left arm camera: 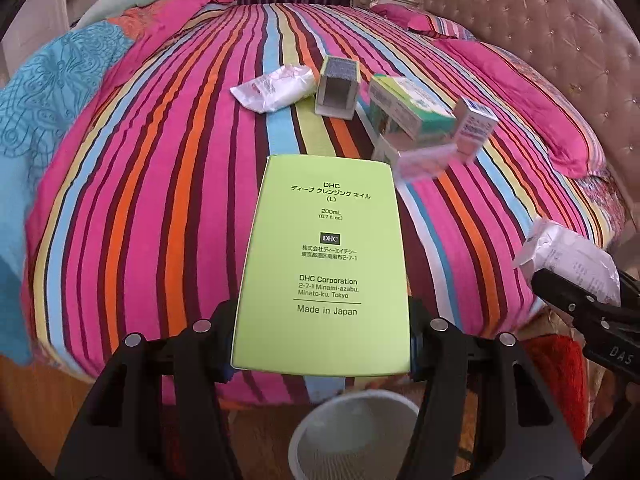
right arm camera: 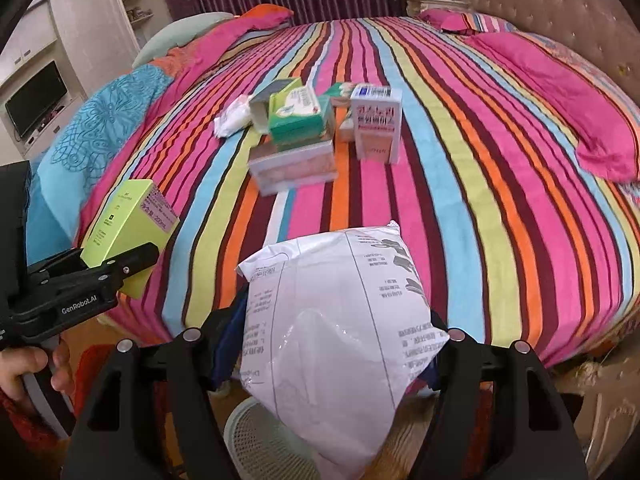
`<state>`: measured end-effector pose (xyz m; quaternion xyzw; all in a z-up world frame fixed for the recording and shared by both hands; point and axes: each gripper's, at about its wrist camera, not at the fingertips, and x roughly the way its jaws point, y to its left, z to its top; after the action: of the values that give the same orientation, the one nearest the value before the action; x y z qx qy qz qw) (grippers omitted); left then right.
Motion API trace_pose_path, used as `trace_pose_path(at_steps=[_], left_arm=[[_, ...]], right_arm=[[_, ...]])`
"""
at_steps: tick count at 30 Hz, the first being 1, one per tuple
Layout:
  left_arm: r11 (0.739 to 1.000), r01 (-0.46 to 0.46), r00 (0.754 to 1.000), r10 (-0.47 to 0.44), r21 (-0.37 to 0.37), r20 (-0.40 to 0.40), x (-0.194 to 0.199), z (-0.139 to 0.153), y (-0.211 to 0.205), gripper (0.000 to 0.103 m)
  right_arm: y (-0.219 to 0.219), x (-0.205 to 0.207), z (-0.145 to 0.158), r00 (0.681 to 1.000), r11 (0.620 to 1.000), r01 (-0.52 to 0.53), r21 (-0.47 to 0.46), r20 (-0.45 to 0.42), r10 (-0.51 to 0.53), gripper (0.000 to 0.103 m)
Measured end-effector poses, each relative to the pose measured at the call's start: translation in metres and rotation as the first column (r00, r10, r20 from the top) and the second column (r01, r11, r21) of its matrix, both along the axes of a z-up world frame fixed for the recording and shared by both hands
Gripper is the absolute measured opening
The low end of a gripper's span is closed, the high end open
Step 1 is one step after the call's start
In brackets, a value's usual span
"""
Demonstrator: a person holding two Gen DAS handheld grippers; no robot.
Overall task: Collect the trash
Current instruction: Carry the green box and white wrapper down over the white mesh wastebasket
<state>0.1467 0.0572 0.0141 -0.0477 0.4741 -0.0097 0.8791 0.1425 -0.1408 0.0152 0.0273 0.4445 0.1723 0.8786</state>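
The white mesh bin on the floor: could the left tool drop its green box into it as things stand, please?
Probably yes. The left tool grips the green box, and the white mesh bin stands open-mouthed right below it, with nothing visible between them. The right tool, holding the white mailer bag, hangs off to one side.

The white mesh bin is cut off by the picture's lower edge and half hidden behind the green box, while the boxes mid-bed are motion-blurred.

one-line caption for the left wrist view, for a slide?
Left tongs clamp a green DHC cleansing-oil box above a white mesh wastebasket, striped bed beyond.
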Motion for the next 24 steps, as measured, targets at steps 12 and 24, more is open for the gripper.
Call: trace_pose_path(at_steps=[12, 24], left_arm=[[0.996, 0.032, 0.992, -0.042, -0.082, -0.123, -0.082, -0.041, -0.026, 0.058], [0.988, -0.015, 0.897, -0.055, -0.154, -0.439, -0.110, -0.151, -0.046, 0.058]], right_arm=[[-0.002, -0.054, -0.035, 0.992, 0.998, 0.012, 0.066, -0.130, -0.004, 0.066], [-0.010, -0.064, -0.143, 0.843, 0.980, 0.128, 0.152, -0.537, -0.027, 0.066]])
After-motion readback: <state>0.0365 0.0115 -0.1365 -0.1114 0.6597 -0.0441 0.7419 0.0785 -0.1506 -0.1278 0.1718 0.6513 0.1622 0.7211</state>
